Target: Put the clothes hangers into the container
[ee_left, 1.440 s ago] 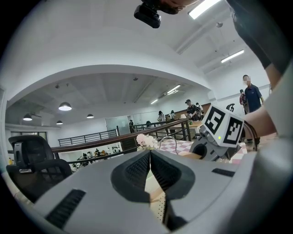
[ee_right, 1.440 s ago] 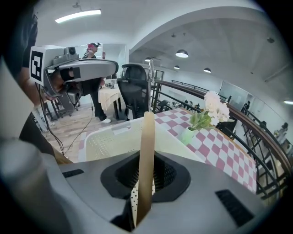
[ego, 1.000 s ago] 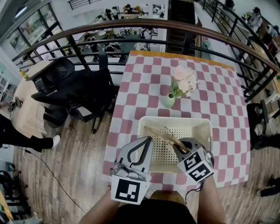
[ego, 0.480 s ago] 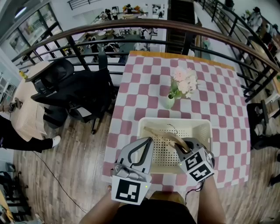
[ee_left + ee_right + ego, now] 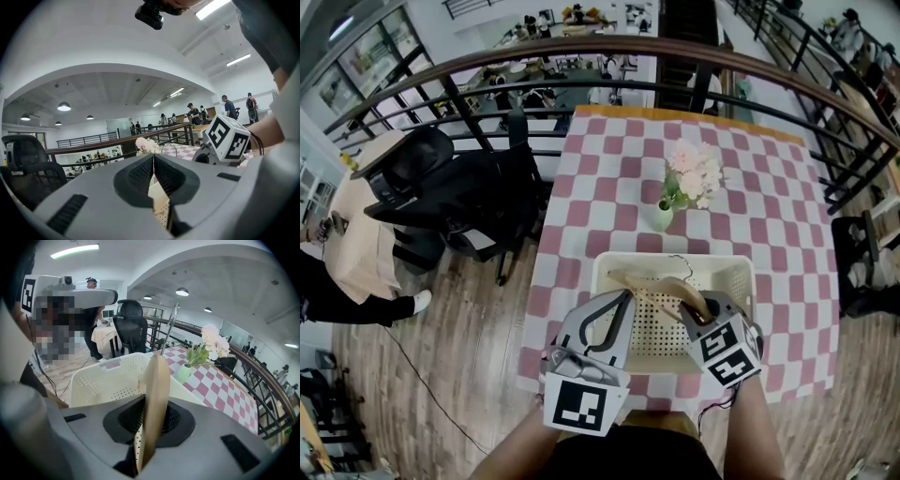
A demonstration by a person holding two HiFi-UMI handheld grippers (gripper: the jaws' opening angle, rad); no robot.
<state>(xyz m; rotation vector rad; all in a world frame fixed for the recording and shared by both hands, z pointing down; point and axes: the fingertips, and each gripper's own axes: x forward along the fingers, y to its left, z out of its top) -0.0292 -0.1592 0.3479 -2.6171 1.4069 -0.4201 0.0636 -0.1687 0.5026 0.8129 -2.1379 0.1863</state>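
A wooden clothes hanger [image 5: 652, 279] with a metal hook hangs over the cream perforated basket [image 5: 741, 281] on the checked table. My right gripper [image 5: 697, 311] is shut on one end of it, at the basket's near right. In the right gripper view the hanger [image 5: 154, 394] stands edge-on between the jaws of the right gripper [image 5: 152, 417], with its hook [image 5: 169, 329] rising above the basket [image 5: 110, 380]. My left gripper [image 5: 622, 298] is held at the basket's near left rim, shut and holding nothing. In its own view the left gripper [image 5: 153, 157] has its tips together.
A small green vase of pale flowers [image 5: 689, 178] stands on the pink-and-white checked table [image 5: 769, 206] just beyond the basket. A black office chair [image 5: 450, 187] is left of the table, and a dark curved railing [image 5: 581, 56] runs behind it. Wooden floor lies to the left.
My right gripper has edged slightly further over the basket with the hanger, whose hook now shows near the far wall. The left gripper has stayed put.
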